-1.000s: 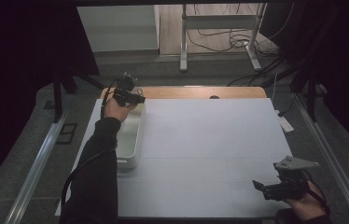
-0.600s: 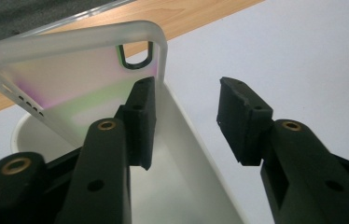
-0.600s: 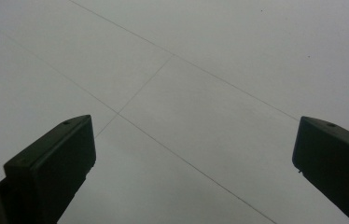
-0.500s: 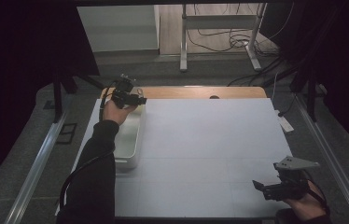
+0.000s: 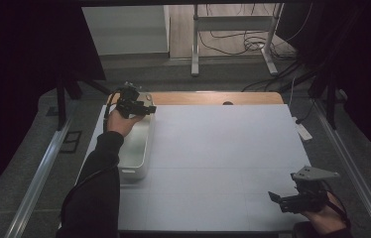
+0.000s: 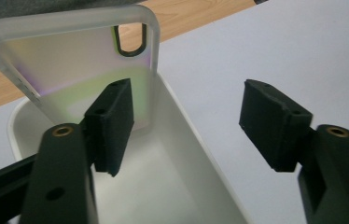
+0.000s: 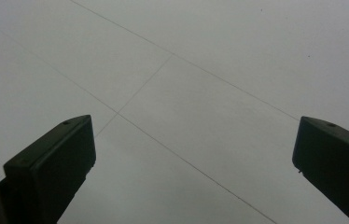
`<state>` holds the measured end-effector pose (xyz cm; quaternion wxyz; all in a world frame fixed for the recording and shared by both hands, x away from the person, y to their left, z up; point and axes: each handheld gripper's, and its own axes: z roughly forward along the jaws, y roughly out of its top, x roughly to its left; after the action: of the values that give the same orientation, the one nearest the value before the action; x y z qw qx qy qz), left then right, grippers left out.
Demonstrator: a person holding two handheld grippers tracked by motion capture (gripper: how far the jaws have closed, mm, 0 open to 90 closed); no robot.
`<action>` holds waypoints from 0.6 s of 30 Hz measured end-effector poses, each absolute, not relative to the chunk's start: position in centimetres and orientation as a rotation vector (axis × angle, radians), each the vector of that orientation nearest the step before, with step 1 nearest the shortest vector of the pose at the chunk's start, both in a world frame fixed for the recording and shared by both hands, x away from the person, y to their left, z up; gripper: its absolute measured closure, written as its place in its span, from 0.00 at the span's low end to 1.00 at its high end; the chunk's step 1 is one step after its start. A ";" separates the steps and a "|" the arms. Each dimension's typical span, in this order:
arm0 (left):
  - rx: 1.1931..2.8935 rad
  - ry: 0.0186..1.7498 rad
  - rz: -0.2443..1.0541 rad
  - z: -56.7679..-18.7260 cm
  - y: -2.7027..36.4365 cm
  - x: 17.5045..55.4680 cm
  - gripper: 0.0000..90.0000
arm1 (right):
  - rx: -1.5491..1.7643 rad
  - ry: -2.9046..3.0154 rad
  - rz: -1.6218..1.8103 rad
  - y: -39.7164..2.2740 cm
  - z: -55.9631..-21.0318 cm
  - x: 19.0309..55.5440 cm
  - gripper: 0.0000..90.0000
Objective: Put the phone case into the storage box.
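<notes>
Left gripper (image 6: 186, 126) hovers over the white rectangular plastic bin (image 6: 182, 154) at the surface's far left edge; jaws have just been opening, releasing the frosted translucent phone case (image 6: 79, 60), which leans inside the bin's far end. Judgement: withdraw straight up, avoid clipping the case. Right gripper (image 7: 191, 158) idles near the front right corner, jaws spread, empty.

The left gripper (image 5: 136, 105) is held above the far end of the white bin (image 5: 135, 171), on an arm in a dark sleeve that reaches forward along the bin's left side. Its jaws have just been opening and now stand apart, with nothing pressed between the pads (image 6: 113, 123). The right gripper (image 5: 285, 200) hovers well apart from the bin, off to its right, low over the tabletop (image 5: 213, 148), pointing left, its jaws spread wide.
</notes>
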<state>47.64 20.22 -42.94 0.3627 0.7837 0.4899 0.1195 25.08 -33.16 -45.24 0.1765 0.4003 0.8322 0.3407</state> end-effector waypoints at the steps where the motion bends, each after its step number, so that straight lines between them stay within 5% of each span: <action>1: 2.019 1.256 0.309 -43.0 20.2 47.6 0.36 | 1.132 2.355 0.965 -33.2 -45.2 25.1 0.00; 18: 1.977 1.222 0.310 -42.7 20.3 45.9 0.14 | 1.140 2.348 0.969 -33.2 -45.2 25.1 0.00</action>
<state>45.91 20.31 -42.67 0.3879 0.7772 0.4803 0.1218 25.08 -33.23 -45.23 0.1780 0.4028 0.8299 0.3426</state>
